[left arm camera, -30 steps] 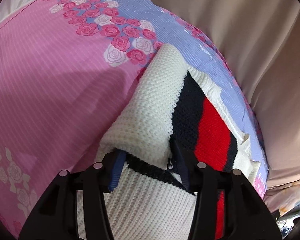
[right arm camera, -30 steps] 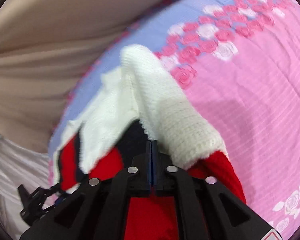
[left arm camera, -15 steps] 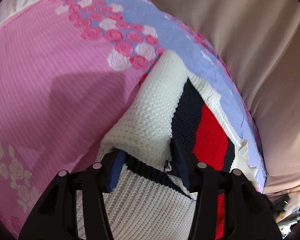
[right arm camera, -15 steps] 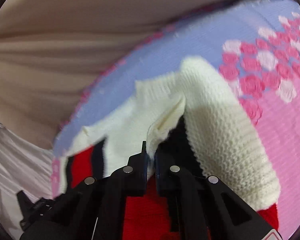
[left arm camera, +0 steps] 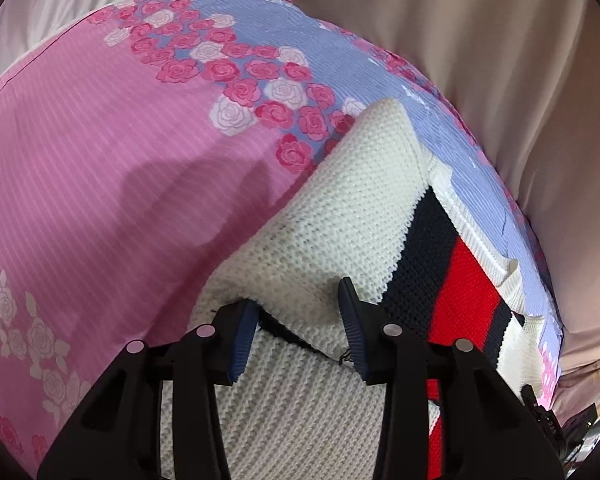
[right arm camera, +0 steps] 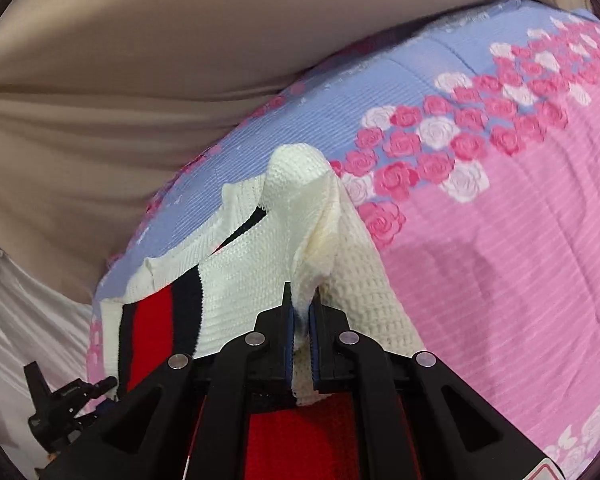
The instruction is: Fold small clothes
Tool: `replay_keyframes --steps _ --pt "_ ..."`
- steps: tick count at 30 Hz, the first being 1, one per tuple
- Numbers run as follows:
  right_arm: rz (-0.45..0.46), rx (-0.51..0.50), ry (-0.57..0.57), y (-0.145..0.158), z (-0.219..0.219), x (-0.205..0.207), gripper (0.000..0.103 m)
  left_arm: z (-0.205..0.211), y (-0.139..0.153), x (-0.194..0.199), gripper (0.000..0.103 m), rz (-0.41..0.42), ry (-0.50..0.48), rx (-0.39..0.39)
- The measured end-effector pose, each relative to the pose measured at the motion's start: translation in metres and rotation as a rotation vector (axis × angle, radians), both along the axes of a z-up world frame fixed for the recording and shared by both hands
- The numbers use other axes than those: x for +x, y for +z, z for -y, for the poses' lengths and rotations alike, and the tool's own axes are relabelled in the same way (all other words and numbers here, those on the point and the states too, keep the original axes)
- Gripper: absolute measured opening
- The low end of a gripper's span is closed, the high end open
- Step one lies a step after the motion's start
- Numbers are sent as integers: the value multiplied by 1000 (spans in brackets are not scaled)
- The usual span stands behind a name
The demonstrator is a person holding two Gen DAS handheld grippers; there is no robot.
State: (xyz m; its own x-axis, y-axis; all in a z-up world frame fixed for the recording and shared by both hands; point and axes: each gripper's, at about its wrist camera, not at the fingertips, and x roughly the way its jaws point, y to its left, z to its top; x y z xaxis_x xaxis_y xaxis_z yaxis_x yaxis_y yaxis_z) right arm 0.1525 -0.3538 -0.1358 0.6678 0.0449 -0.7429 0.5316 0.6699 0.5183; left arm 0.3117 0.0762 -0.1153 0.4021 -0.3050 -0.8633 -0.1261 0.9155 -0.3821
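While I watch both wrist views, the change I notice is on the right: a second ago my right tongs were pressed together over the red part of the sweater with nothing visibly between them, and now they are clamped on a pinch of its white knit edge, which rises as a soft peak just ahead of them. The sweater lies on the bed, on the pink and blue rose-print bedspread, stretching away from both tongs toward the blue border. Its red and navy stripes run to the right of my left tongs and to the left of my right ones.

My left tongs are closing, and have narrowed over the last second. White knit and a dark seam sit between them, but the pads do not yet seem to press it.

I judge this means the right side is secured for a fold. Once the left grip closes, I can carry the near edge over.
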Motion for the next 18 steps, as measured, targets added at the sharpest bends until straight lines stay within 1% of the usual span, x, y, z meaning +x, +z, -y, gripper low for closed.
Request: replay_keyframes --steps 1,3,6,9,11,13,14,15,16,17,18 --pt "-38 7 13 -12 5 3 5 -1 0 0 38 1 2 4" --pt "-33 6 20 -11 8 -2 5 0 -1 0 38 1 6 11" --pt "-19 -28 20 10 4 -14 7 0 0 -1 37 -3 2 15" --pt "8 -59 9 31 1 -49 14 -4 8 -12 36 -3 -24 -6" --pt "13 -62 13 37 -5 -77 14 -9 15 -25 39 12 -50 2" --pt "-5 -61 34 37 -16 -101 22 -20 20 -49 43 33 -86 45" --pt "-25 -73 48 38 -23 -118 24 -24 21 -58 43 36 -99 60" --pt "-49 -89 58 34 -27 -131 28 -29 21 -70 45 36 -112 82" --pt "-66 -97 69 33 -34 -143 32 -35 21 -86 46 38 -124 114" --pt "-78 -99 78 30 -42 -148 33 -38 20 -94 47 39 -130 132" --pt "-93 -101 86 28 -50 -162 35 -43 18 -110 48 39 -143 174"
